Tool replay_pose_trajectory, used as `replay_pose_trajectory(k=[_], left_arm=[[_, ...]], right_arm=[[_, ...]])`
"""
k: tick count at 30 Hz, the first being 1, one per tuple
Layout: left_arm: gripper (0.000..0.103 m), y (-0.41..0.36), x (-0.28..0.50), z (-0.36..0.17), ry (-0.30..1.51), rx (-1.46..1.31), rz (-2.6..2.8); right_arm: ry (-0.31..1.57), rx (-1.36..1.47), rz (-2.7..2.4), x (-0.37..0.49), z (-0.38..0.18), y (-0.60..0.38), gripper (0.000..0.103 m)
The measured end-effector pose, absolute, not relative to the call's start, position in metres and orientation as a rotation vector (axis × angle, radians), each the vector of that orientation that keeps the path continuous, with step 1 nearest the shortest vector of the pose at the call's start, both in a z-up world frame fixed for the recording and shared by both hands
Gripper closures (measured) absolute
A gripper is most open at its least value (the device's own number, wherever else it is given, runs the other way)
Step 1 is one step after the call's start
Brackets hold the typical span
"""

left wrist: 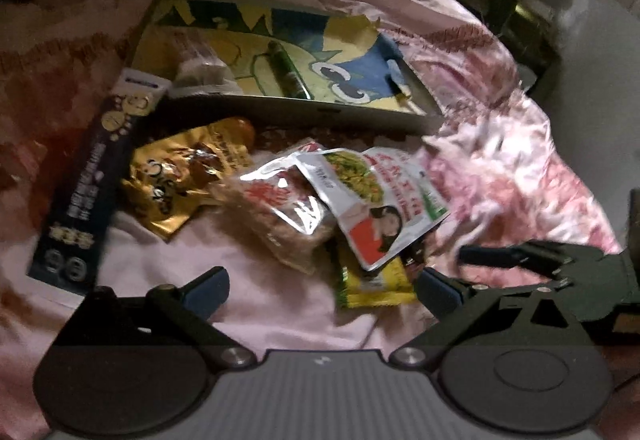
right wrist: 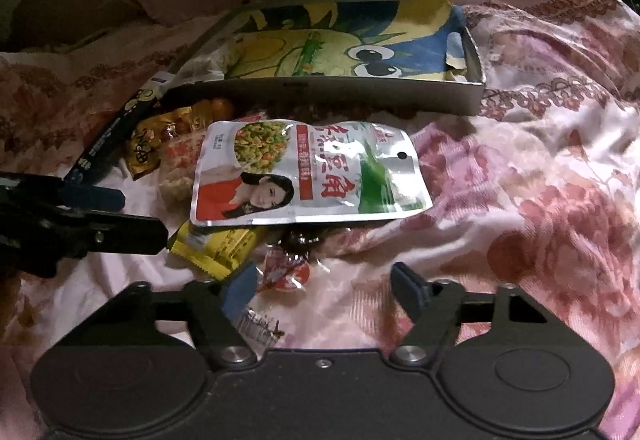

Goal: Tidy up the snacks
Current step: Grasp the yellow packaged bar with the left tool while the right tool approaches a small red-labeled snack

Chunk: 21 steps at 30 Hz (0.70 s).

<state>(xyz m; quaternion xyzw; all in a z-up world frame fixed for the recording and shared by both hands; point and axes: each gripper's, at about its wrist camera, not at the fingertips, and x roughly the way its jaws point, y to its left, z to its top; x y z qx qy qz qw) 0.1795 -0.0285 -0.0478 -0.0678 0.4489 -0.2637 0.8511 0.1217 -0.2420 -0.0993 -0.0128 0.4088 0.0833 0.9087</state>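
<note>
A pink floral bedspread (right wrist: 540,168) holds a shallow box (right wrist: 320,94) lined with a cartoon print. In front of it lies a pile of snacks: a dark box (left wrist: 76,200), a silver pouch (right wrist: 308,172) on top, a gold bag (left wrist: 180,180), a yellow packet (left wrist: 372,284). Both tongs, left gripper (left wrist: 320,290) and right gripper (right wrist: 324,292), hover near the pile, jaws apart and gripping nothing.
</note>
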Motion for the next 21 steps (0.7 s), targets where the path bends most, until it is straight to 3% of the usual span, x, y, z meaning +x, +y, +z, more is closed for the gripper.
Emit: replay_pose_trajectory(k=[4,15,17,21], left_arm=[[0.011,-0.026,0.183,-0.054,0.976,-0.200,-0.588],[0.031,-0.045,0.195,-0.070,1.016,-0.247,-0.625],[0.042,-0.048,0.195,-0.071,1.017,-0.217,-0.598],[0.050,-0.045,0.194,-0.071,1.020,-0.212,-0.573]], right_arm=[[0.830,-0.053,0.199,0.127,-0.102,-0.235,0.047],[0.845,-0.022,0.201,0.138,-0.108,-0.236,0.043],[0.846,-0.029,0.201,0.137,-0.108,-0.235,0.044],[0.850,-0.039,0.200,0.133,-0.106,-0.233,0.058]])
